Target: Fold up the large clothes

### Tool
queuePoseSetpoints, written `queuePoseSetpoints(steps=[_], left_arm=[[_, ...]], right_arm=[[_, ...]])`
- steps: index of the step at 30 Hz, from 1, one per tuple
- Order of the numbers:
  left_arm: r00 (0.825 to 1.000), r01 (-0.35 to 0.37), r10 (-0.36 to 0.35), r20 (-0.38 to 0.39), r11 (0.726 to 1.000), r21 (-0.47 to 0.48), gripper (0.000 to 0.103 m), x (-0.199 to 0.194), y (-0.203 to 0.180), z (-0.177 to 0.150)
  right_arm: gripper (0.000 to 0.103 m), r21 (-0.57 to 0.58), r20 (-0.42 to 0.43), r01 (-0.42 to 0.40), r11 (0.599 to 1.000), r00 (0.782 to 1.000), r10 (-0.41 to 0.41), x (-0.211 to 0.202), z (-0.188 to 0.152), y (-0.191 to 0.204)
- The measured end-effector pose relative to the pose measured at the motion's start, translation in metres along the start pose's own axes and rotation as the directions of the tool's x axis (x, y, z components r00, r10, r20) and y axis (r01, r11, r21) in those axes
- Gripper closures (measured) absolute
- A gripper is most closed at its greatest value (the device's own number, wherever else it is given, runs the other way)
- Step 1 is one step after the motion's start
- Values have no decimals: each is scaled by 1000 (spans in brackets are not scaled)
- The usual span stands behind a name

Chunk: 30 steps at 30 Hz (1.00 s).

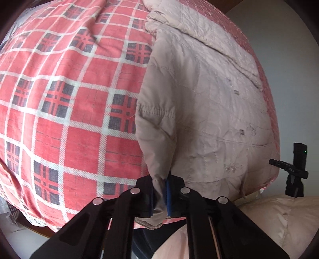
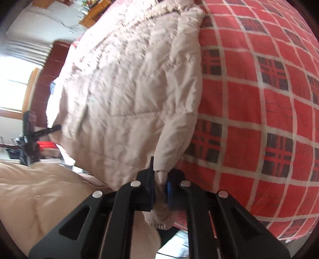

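A beige quilted jacket (image 1: 209,103) lies spread on a red plaid blanket (image 1: 65,95). In the left wrist view one sleeve (image 1: 157,127) runs down the jacket's left side, and my left gripper (image 1: 160,192) is shut on its cuff at the bed's near edge. In the right wrist view the same jacket (image 2: 127,83) fills the left half and the blanket (image 2: 259,119) the right. Its other sleeve (image 2: 177,137) curves down to my right gripper (image 2: 160,189), which is shut on that cuff. Both cuffs hang slightly past the pads.
A black tripod with a device (image 1: 295,169) stands beyond the bed's corner; it shows again in the right wrist view (image 2: 30,137). A person's beige padded garment (image 2: 39,195) fills the near side. A window (image 2: 14,89) and wooden furniture (image 2: 95,12) lie further off.
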<state>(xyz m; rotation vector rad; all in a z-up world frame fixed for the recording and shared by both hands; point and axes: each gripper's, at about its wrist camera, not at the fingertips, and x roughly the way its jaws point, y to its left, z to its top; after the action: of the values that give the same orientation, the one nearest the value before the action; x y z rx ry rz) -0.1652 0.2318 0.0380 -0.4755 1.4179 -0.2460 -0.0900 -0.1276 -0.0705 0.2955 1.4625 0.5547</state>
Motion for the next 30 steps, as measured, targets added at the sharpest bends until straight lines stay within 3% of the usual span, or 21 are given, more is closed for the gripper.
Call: queuePoseSetpoints(steps=[3, 8, 12, 18, 23, 30], left_arm=[[990, 130, -130, 63, 992, -1, 96, -26, -13, 10], [956, 237, -244, 165, 970, 59, 96, -58, -44, 41], [945, 213, -234, 230, 971, 110, 96, -70, -52, 75], [926, 205, -230, 298, 972, 112, 96, -70, -44, 131], [923, 183, -201, 328, 979, 85, 96, -54, -32, 175], [930, 147, -146, 338, 989, 23, 96, -28, -17, 220]], right_arm=[[96, 19, 75, -145, 989, 987, 143, -25, 14, 1], [96, 0, 196, -270, 963, 944, 265, -63, 38, 9], [96, -33, 256, -283, 958, 925, 282, -84, 68, 13], [96, -58, 313, -272, 961, 909, 276, -100, 112, 7], [96, -29, 342, -299, 954, 894, 290, -103, 150, -11], [96, 27, 346, -317, 948, 893, 289, -92, 195, -37]])
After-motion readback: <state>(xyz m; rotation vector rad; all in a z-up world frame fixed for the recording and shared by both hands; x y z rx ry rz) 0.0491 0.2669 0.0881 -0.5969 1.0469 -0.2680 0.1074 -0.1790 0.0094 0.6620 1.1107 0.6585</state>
